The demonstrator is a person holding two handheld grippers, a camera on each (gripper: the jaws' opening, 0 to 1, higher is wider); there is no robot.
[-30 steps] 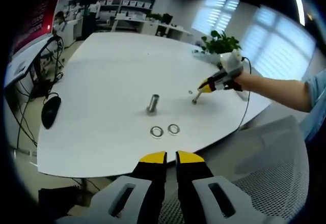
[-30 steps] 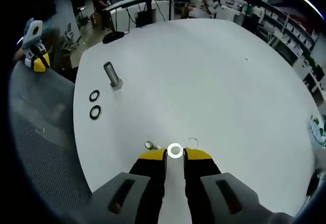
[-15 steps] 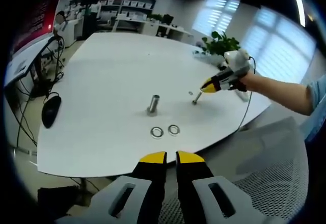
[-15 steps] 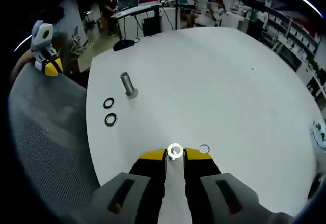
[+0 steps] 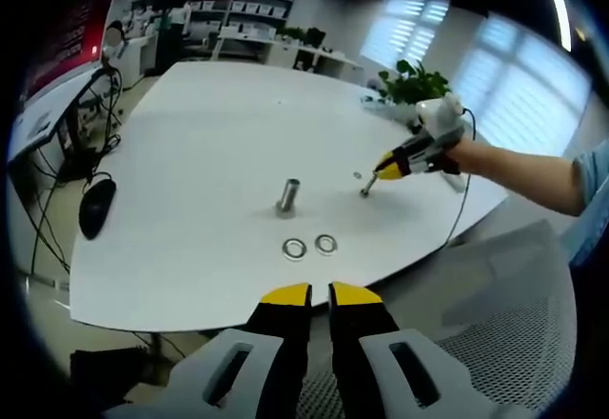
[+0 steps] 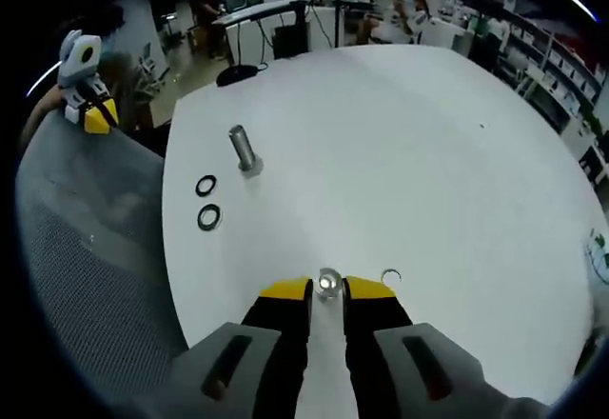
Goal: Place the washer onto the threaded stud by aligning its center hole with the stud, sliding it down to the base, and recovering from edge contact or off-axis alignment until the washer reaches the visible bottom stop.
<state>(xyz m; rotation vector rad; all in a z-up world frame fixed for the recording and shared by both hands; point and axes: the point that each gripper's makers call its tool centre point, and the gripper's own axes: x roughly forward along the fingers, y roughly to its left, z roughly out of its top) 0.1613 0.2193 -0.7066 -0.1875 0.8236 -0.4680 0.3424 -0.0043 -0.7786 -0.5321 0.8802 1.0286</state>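
Observation:
An upright threaded stud (image 5: 287,195) (image 6: 244,149) stands on the white table (image 5: 209,152). Two washers (image 5: 294,247) (image 5: 326,243) lie flat just in front of it, also seen as dark rings (image 6: 206,186) (image 6: 209,216). My right gripper (image 5: 381,166) (image 6: 326,291), held by a hand, is shut on a small metal piece (image 5: 366,186) (image 6: 328,282) whose lower end is at the tabletop. I cannot tell if that piece is a washer. A small ring (image 5: 357,175) (image 6: 390,276) lies beside it. My left gripper (image 5: 319,295) (image 6: 95,119) is shut, off the table's near edge.
A black mouse (image 5: 95,205) and cables lie at the table's left edge. A potted plant (image 5: 411,81) stands at the far side. A grey mesh chair (image 5: 514,343) (image 6: 86,248) sits below the table's edge. Desks and shelves fill the room behind.
My right gripper rose slightly, then came back down to the same spot with the metal piece still held. The left gripper, stud and two washers stayed put.

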